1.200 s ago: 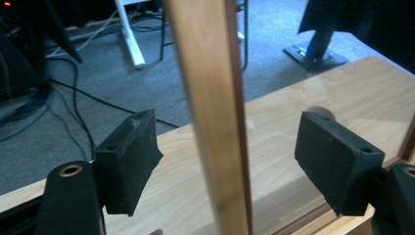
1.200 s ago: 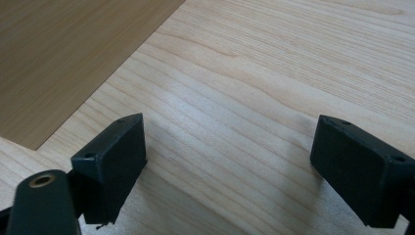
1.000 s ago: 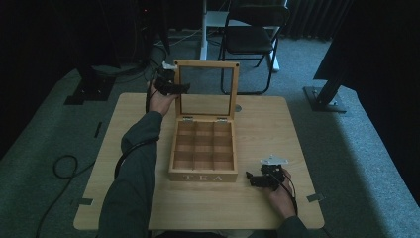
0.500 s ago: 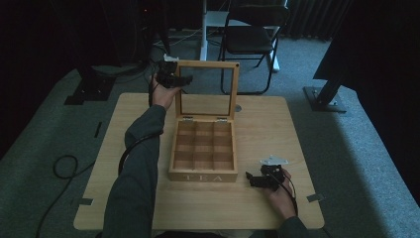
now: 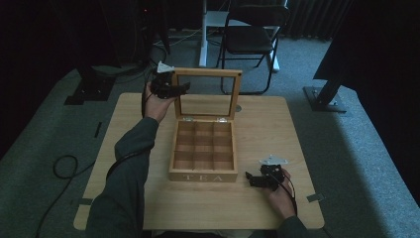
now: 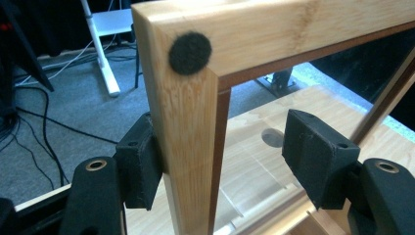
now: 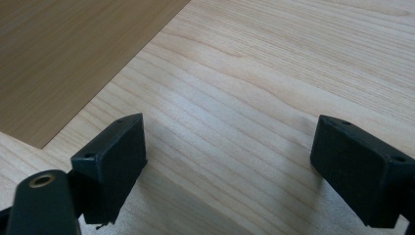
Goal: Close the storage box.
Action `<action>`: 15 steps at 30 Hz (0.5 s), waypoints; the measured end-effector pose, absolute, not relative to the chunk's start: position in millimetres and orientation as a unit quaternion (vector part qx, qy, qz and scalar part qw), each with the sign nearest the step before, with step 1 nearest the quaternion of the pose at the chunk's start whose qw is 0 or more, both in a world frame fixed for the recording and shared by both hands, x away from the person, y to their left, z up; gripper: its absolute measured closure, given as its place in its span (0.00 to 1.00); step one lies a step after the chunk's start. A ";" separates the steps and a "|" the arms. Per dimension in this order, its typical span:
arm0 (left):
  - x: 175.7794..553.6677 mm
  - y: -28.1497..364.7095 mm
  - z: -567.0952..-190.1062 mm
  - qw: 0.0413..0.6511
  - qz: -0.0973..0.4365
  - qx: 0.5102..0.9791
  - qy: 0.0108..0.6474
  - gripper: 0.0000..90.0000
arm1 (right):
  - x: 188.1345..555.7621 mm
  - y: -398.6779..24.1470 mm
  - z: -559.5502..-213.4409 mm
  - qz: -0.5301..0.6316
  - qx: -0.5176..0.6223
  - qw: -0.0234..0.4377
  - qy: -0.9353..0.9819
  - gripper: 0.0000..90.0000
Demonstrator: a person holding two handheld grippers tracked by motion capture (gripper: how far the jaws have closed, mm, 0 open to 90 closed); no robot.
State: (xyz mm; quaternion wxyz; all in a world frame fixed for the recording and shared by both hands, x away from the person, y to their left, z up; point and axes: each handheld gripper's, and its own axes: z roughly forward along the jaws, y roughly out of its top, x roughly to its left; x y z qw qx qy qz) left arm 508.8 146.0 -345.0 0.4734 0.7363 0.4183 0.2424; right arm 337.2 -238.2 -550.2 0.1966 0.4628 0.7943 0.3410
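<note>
So the wooden tea box (image 5: 203, 148) sits about mid-tabletop, "TEA" lettered on its front wall, 9 compartments in a 3 by 3 grid, all looking bare from the high view. Its lid (image 5: 205, 94) stands open and roughly upright at the back edge, a wood frame around a clear pane. There's a round black felt pad (image 6: 190, 46) on the lid's corner, easy to spot in the left gripper view.

The left gripper (image 5: 171, 89) is up at the lid's left post near the top corner. Its fingers (image 6: 139, 166) have just been closing in with the post between them. One pad sits against the wood on the outer side, but the other is off the frame over by the pane, with a gap. So the fingers are apart, around the post, not clamped on it.

The right gripper (image 5: 265, 179) rests low on the tabletop (image 5: 277, 124) just to the right of the box's front corner, near it but not touching. In the right gripper view its fingers (image 7: 110, 161) are wide apart with bare wood grain between them.

Behind the tabletop there's a folding chair (image 5: 250, 39) on the grey carpet (image 5: 59, 134), and a cable (image 5: 62, 166) loops on the floor at the left.
</note>
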 end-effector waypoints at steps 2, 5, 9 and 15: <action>501.6 147.3 -346.3 0.482 0.241 0.732 0.416 0.38 | 337.2 -238.2 -550.2 0.341 0.463 0.197 0.794 0.14; 491.4 151.4 -347.5 0.500 0.229 0.726 0.412 0.38 | 337.2 -238.2 -550.2 0.341 0.463 0.197 0.794 0.14; 478.3 153.0 -346.1 0.508 0.226 0.728 0.402 0.38 | 337.3 -238.2 -550.2 0.341 0.463 0.197 0.794 0.14; 458.0 153.4 -346.6 0.509 0.237 0.730 0.390 0.37 | 337.3 -238.2 -550.2 0.341 0.462 0.197 0.794 0.14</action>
